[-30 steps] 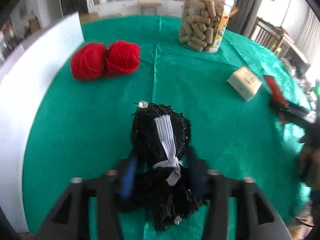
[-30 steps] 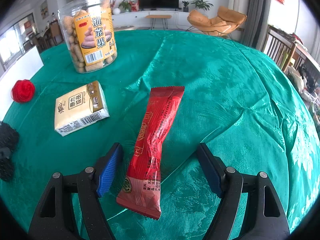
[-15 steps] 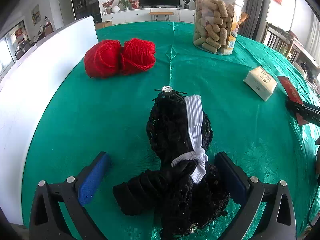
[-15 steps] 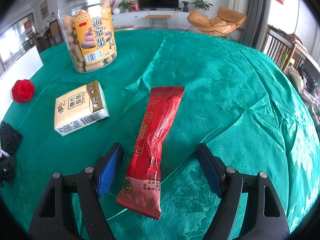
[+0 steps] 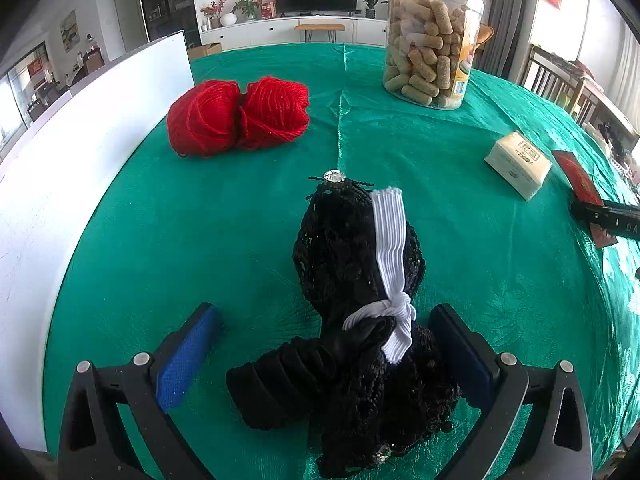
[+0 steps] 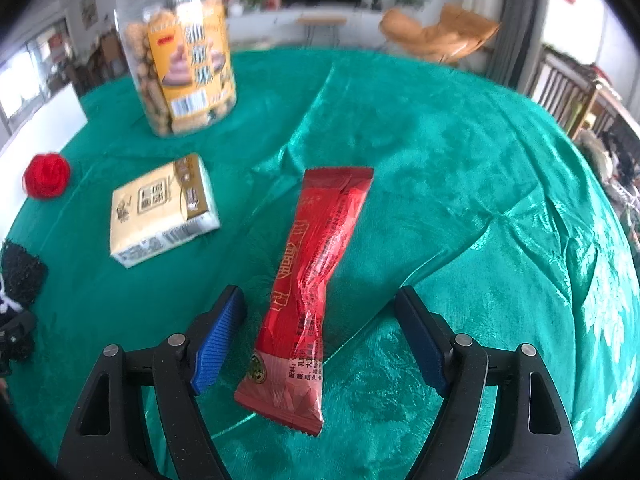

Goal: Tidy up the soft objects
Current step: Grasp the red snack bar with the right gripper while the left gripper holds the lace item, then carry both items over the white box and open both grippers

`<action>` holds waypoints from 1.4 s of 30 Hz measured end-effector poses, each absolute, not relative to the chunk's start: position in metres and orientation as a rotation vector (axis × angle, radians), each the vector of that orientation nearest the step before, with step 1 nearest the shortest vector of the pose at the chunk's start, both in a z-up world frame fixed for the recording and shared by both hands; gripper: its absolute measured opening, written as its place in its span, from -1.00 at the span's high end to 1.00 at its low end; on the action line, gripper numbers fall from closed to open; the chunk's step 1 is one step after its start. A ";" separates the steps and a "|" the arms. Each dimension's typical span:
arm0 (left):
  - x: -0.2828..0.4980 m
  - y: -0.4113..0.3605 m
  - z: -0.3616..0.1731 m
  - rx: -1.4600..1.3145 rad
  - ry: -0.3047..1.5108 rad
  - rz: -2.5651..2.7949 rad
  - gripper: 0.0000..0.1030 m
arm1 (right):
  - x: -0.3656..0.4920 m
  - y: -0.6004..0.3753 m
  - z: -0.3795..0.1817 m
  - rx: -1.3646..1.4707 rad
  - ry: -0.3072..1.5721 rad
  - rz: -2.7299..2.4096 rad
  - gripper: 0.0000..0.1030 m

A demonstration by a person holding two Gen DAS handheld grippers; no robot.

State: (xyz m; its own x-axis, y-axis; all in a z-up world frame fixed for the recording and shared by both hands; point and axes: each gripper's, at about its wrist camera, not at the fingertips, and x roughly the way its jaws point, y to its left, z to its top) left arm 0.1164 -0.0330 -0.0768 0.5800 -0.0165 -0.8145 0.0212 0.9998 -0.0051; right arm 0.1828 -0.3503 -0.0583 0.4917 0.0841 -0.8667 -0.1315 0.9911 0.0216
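Taking the round table under its glossy green cloth (image 5: 240,220) as my reference, I start at its left edge, where a flat white board (image 5: 72,152) stands along the rim. Just inboard of the board, toward the far side, I see a pair of red yarn balls (image 5: 238,116) touching each other; from my right wrist camera only one red ball (image 6: 46,176) shows, at the cloth's far left. Near the middle of the table, at its near side, lies the black lace bundle tied with a white ribbed band (image 5: 360,280), a small clear gem at its far tip. My left gripper (image 5: 324,352) sits around the bundle's near end with its jaws spread wide; the left blue pad (image 5: 188,356) stands clear of the fabric, while the right pad (image 5: 460,352) is at the lace, and I cannot tell whether it touches. Further right and toward the far edge stands a clear plastic jar of tan cylindrical snacks with a yellow label (image 6: 184,60). Nearer, right of centre, rests a cream and gold paper-wrapped packet (image 6: 162,212). Right of that lies a long red foil snack wrapper (image 6: 316,280), flat on the cloth, its near end between the parted jaws of my right gripper (image 6: 320,340), neither pad touching it
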 end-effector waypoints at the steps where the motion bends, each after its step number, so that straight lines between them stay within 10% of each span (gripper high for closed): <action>1: 0.116 -0.033 -0.077 0.006 0.952 -0.022 -1.00 | 0.188 -0.351 -0.057 -0.051 1.090 0.142 -0.56; 18: 0.116 -0.034 -0.079 0.030 0.979 -0.057 -1.00 | 0.207 -0.347 -0.056 -0.058 1.244 0.118 -0.53; 19: 0.117 -0.034 -0.079 0.036 0.996 -0.066 -1.00 | 0.206 -0.348 -0.054 -0.055 1.230 0.114 -0.45; 22: 0.120 -0.031 -0.076 0.055 1.038 -0.065 -0.99 | 0.204 -0.355 -0.047 -0.060 1.195 0.100 0.69; 28: 0.110 -0.030 -0.068 0.056 0.982 -0.130 0.18 | 0.195 -0.366 -0.029 0.058 1.181 0.138 0.70; 42: 0.064 0.069 0.031 -0.311 0.742 -0.119 0.43 | 0.156 -0.207 0.091 0.178 1.002 0.601 0.70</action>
